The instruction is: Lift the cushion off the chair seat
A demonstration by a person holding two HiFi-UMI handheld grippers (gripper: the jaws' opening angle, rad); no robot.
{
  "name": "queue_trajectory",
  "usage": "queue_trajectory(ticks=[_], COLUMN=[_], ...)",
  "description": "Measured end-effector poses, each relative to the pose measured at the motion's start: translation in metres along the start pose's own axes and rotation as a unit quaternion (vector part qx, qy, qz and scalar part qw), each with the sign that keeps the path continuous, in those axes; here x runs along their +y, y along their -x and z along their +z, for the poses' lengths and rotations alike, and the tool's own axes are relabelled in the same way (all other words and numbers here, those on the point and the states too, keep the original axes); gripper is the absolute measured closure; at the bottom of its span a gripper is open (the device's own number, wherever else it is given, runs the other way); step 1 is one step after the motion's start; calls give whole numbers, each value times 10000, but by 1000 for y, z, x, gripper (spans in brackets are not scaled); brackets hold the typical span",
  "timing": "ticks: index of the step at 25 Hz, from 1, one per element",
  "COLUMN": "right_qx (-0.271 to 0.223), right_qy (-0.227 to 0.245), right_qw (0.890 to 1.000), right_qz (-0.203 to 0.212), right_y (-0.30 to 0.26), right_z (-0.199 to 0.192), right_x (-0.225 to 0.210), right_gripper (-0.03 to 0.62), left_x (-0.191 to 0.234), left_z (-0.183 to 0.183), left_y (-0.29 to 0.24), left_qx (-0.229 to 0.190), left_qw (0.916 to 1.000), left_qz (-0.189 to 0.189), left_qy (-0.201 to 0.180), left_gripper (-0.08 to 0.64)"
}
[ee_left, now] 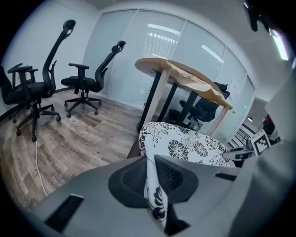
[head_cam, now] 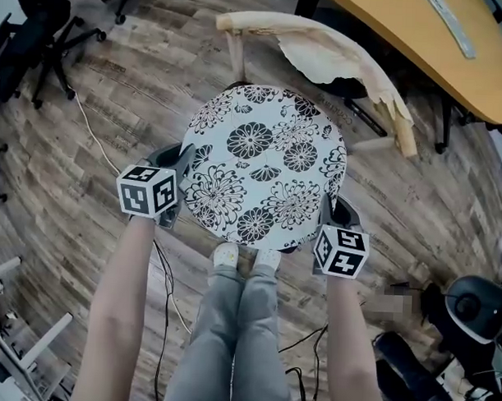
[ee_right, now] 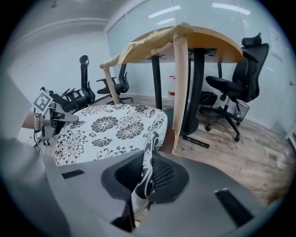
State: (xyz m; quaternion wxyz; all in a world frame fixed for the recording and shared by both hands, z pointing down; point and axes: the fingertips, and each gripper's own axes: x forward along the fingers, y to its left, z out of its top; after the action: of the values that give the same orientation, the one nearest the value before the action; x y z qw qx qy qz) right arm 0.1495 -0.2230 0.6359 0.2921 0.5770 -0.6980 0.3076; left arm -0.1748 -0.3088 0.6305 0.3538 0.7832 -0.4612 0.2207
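Cushion (head_cam: 265, 163), round with a black flower print, lies over the seat of the wooden chair (head_cam: 322, 38). We have the left gripper (head_cam: 185, 159) and the right gripper (head_cam: 331, 208) each pinched tight on its rim at opposite sides. Held this way, we judge it should rise level rather than fold or slide.

The cushion (head_cam: 265, 163) lies between the left tool (head_cam: 185, 167) and the right tool (head_cam: 330, 208), one on each edge, chair back (head_cam: 274, 22) behind it, table (head_cam: 413, 45) beyond that.
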Motion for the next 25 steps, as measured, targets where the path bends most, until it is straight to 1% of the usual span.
queue_trajectory(ticks=[2, 5, 9, 15, 19, 25], right_qx=[-72, -162, -225, -497, -624, -865], right_qy=[64, 58, 97, 278, 344, 305], right_qw=[9999, 9998, 9996, 9978, 9966, 9946], right_qz=[28, 53, 104, 328, 403, 495], right_y=[3, 7, 11, 6, 16, 27], right_z=[5, 9, 17, 24, 35, 38], right_x=[4, 6, 9, 21, 28, 33], right_gripper=[548, 549, 549, 549, 549, 549], left_x=[-5, -10, -16, -20, -28, -41], left_z=[1, 2, 4, 0, 3, 6], left_y=[3, 7, 13, 9, 17, 26], left_qx=[-38, -163, -222, -377, -450, -577], left_qw=[9999, 9998, 9997, 9991, 9987, 9974], left_qz=[-61, -87, -93, -155, -217, -305], left_qy=[-80, -33, -50, -117, -96, -293], left_gripper=[526, 526, 526, 526, 526, 526])
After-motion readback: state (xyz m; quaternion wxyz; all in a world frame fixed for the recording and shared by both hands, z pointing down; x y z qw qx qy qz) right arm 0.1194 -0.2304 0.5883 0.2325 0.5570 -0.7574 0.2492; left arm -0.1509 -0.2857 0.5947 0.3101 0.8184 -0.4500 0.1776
